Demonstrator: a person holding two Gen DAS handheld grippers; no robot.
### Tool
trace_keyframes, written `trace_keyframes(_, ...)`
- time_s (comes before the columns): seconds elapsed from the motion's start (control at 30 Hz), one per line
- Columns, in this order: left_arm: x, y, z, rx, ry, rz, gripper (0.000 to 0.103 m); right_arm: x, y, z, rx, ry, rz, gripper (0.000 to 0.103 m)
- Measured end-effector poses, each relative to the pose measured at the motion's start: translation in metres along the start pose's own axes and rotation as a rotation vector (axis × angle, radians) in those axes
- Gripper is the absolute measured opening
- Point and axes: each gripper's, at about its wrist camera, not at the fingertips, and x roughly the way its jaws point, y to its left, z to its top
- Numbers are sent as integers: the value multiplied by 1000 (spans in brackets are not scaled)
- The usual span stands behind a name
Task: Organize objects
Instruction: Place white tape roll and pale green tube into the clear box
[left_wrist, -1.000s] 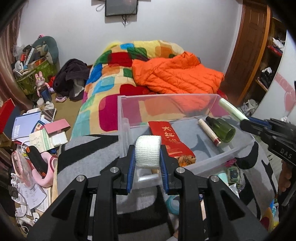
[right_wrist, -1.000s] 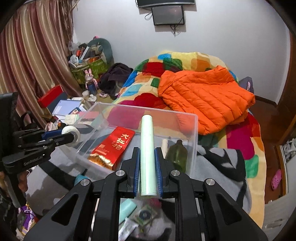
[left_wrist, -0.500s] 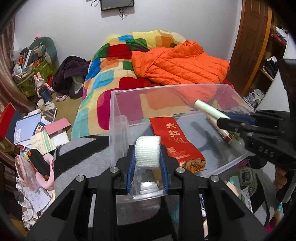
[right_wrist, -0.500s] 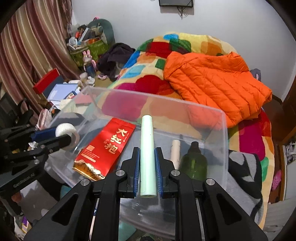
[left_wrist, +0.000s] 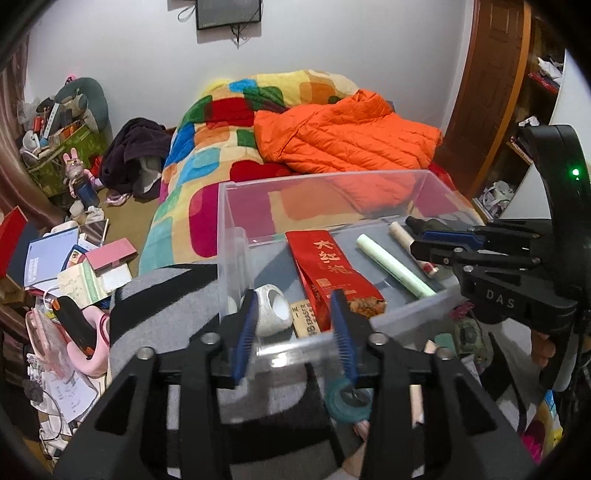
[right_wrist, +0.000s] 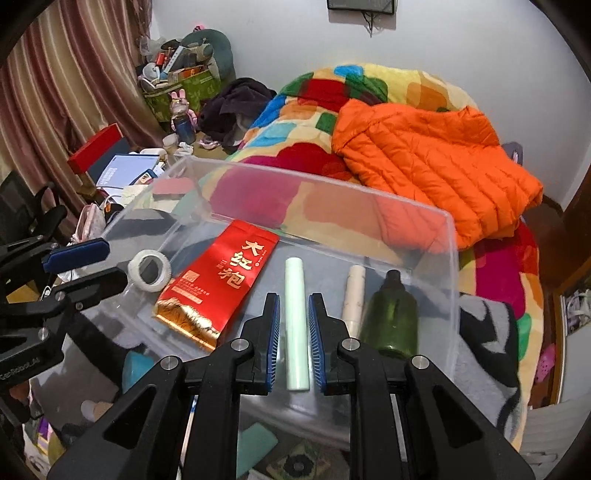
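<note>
Both grippers hang over the clear plastic bin, jaws spread, nothing clamped. Reads as a double drop-off: each item lies on the bin floor right under the fingers that would have carried it

Left gripper: jaws released, wide gap. White tape roll lies in the bin's near left corner, leaning against the left blue pad, hollow core turned up toward 1 o'clock. Woven, gauze-like surface, soft-looking; judged unlikely to roll far on its flat side

Right gripper: jaws parted, a thin gap either side of the pale green tube. Tube lies flat, long axis toward 12 o'clock, matte and smooth, plain cylinder. Could roll sideways if nudged; neighbours either side would check it

Other bin contents, laid roughly parallel, which looks deliberate to save floor space:
- red foil tea pouch, glossy, gold print at the lower end, at 10 o'clock from the right gripper
- cream tube at 1 o'clock, just beside the green tube
- dark green bottle, translucent, black cap, at 2 o'clock, close to the right wall

Bin sits on a grey and black blanket. Walls thin, see-through. Orange quilted jacket on the patchwork bedspread behind, at 12 o'clock

Judgement: these two items placed; small clutter in front of the bin is yet to be sorted
</note>
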Motion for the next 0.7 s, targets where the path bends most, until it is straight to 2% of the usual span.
trace_keyframes(0.13,-18,-1,-5,2,-33,-2,51,-24,6,-6,-25,-47,-24,17)
trace_keyframes(0.2,-28,-1,-8,4,-54,6,60,-34,7,-10,-34,-68,-33,22)
trace_keyframes(0.37,-46,-4,-19,7,-84,3,67,-65,7,-29,-38,-123,-47,29)
trace_keyframes(0.57,-42,-8,-38,8,-53,-11,67,-78,-7,-56,24,-130,-56,30)
trace_keyframes(0.7,-24,-11,-55,-1,-1,-34,67,-72,-20,-76,97,-96,-33,31)
